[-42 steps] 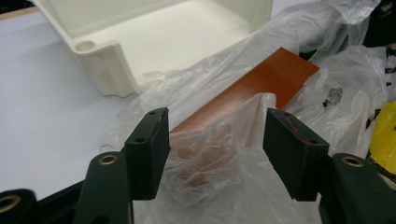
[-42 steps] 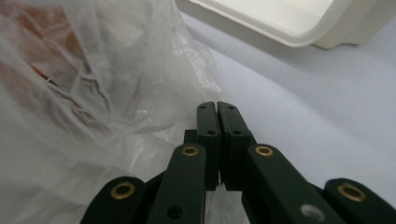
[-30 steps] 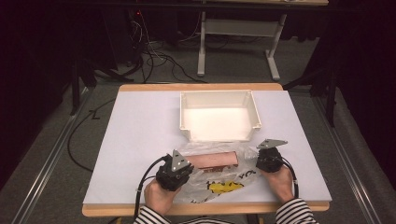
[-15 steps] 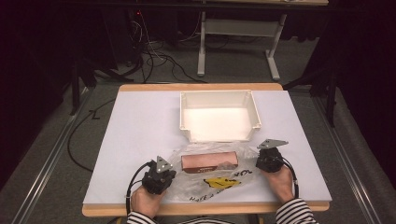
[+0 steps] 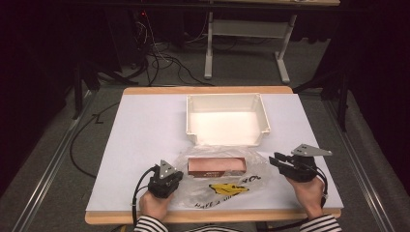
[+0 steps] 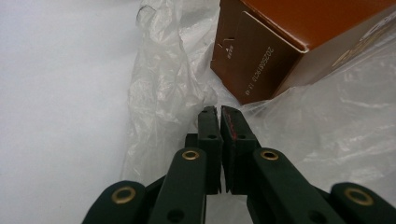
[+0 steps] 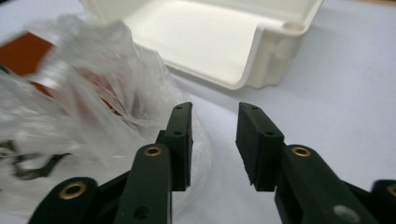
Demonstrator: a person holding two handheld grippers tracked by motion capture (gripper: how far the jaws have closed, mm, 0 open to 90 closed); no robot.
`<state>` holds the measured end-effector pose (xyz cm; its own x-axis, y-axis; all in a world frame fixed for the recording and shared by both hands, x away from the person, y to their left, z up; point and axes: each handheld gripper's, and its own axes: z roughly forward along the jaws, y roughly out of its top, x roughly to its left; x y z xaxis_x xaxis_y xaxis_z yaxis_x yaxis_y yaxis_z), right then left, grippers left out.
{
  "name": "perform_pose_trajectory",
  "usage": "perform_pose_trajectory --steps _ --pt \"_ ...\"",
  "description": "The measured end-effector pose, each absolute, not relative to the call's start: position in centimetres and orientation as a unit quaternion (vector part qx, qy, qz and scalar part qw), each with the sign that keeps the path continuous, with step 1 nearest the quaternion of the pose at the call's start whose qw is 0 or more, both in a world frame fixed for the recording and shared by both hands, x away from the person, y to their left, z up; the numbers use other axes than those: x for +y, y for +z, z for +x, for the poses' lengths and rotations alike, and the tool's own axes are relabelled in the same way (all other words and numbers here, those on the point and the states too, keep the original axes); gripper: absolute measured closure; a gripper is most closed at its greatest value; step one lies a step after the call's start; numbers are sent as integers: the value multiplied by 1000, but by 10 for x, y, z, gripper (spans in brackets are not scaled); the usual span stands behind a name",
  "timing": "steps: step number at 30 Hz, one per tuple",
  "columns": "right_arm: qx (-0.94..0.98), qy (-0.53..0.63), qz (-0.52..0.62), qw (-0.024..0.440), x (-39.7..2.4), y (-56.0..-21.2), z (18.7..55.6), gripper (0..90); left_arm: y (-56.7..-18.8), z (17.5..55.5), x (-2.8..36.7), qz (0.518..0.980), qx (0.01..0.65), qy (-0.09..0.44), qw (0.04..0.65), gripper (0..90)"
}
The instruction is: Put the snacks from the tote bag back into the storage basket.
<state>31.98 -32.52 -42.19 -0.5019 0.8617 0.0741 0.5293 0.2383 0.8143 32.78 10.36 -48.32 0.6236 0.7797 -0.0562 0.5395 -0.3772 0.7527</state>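
The left gripper [image 6: 219, 112] is closed on a fold of the clear plastic bag [image 6: 163, 93]. The right gripper [image 7: 214, 140] has just been opening; nothing is between its jaws, and the bag lies just beside them. The bag is probably thin, slippery and easily torn; its loose edge is best. Beyond the left jaws the brown carton [image 6: 280, 42] looks stiff and light. Farther off stands the white bin [image 7: 224, 37].

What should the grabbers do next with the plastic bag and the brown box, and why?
Probably hold the left gripper shut on the clear plastic bag while the right gripper, whose jaws have just been opening with nothing between them, goes back to the bag's right edge. The brown box lies inside it, short of the white bin.
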Motion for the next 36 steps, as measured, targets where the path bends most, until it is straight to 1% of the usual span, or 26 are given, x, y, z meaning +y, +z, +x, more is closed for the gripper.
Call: perform_pose_trajectory --steps 3,7,14,17,18,19,22,23,24,28,36 --pt "757 426 450 208 -328 -409 309 618 -483 328 103 815 405 156 384 870" --pt "768 434 427 198 -320 -395 297 575 -483 328 103 815 405 156 384 869" --pt "794 433 392 171 -300 -396 290 481 -483 329 103 816 405 155 382 867" --pt "802 427 382 168 -290 -398 297 475 -483 330 102 816 405 155 382 866" --pt "801 427 385 167 -287 -399 300 498 -483 330 102 816 405 155 382 866" --pt "801 427 384 169 -285 -400 303 565 -483 330 102 816 405 156 383 865" --pt "807 418 381 172 -279 -406 312 813 -483 331 101 816 404 160 380 866" --pt "811 411 382 169 -279 -409 315 871 -482 331 101 817 404 161 377 866" --pt "815 401 383 170 -278 -414 320 897 -482 333 101 819 403 165 373 866" --pt "826 356 403 166 -283 -431 331 900 -481 338 103 818 410 168 366 869" --pt "815 298 468 166 -318 -466 341 900 -479 354 110 819 419 178 349 872"
